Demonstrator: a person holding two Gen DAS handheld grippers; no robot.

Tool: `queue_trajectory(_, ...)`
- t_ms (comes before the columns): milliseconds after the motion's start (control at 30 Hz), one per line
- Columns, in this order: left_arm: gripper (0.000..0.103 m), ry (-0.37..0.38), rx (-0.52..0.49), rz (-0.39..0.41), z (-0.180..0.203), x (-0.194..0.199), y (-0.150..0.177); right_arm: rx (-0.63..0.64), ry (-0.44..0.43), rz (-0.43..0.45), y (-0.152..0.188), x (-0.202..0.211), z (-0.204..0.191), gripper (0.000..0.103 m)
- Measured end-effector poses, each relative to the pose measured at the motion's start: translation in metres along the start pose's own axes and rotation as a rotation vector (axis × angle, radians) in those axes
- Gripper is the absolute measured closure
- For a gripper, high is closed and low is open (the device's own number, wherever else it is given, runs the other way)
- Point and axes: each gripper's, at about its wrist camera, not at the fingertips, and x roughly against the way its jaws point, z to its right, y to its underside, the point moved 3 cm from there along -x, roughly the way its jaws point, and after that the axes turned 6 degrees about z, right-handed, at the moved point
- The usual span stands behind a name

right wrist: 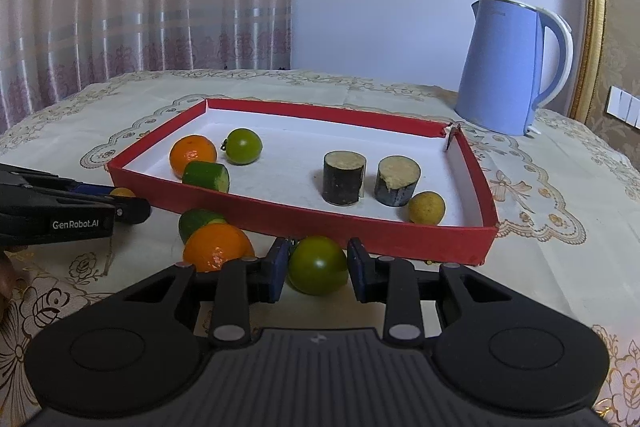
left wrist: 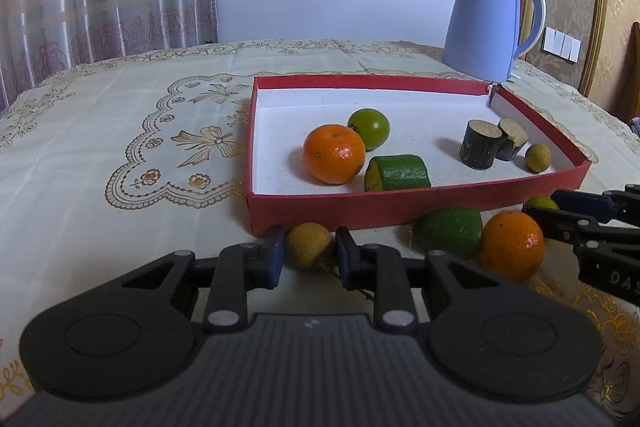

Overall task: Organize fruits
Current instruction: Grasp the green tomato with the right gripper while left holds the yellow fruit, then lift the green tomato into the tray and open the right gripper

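Observation:
A red tray (left wrist: 360,205) (right wrist: 304,217) holds an orange (left wrist: 334,154), a green tomato (left wrist: 370,128), a green cucumber piece (left wrist: 400,173), two dark cane pieces (left wrist: 480,144) and a small yellow fruit (left wrist: 538,157). My left gripper (left wrist: 309,255) has its jaws around a yellow longan (left wrist: 309,245) on the tablecloth in front of the tray, with small gaps at the pads. My right gripper (right wrist: 318,269) has its jaws around a green tomato (right wrist: 318,265), pads close beside it. An orange (left wrist: 512,246) (right wrist: 216,247) and a green piece (left wrist: 450,231) (right wrist: 196,221) lie between the grippers.
A blue kettle (left wrist: 486,23) (right wrist: 506,67) stands behind the tray at the right. The embroidered tablecloth (left wrist: 120,131) spreads wide to the left. Curtains hang behind the table.

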Motion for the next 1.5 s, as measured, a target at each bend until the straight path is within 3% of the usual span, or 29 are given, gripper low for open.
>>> queue_trajectory(500, 0.079, 0.005, 0.011, 0.001, -0.001, 0.0, 0.0, 0.007, 0.075, 0.095, -0.03, 0.01, 0.023, 0.072)
queue_trajectory(1267, 0.079, 0.01, 0.022, 0.002, -0.003, 0.0, 0.0, 0.051, 0.117, 0.018, -0.038, -0.055, 0.023, 0.075)
queue_trajectory(1500, 0.079, 0.011, 0.024, 0.002, -0.003, 0.0, 0.0, 0.01, 0.077, 0.087, -0.035, -0.021, 0.024, 0.075)
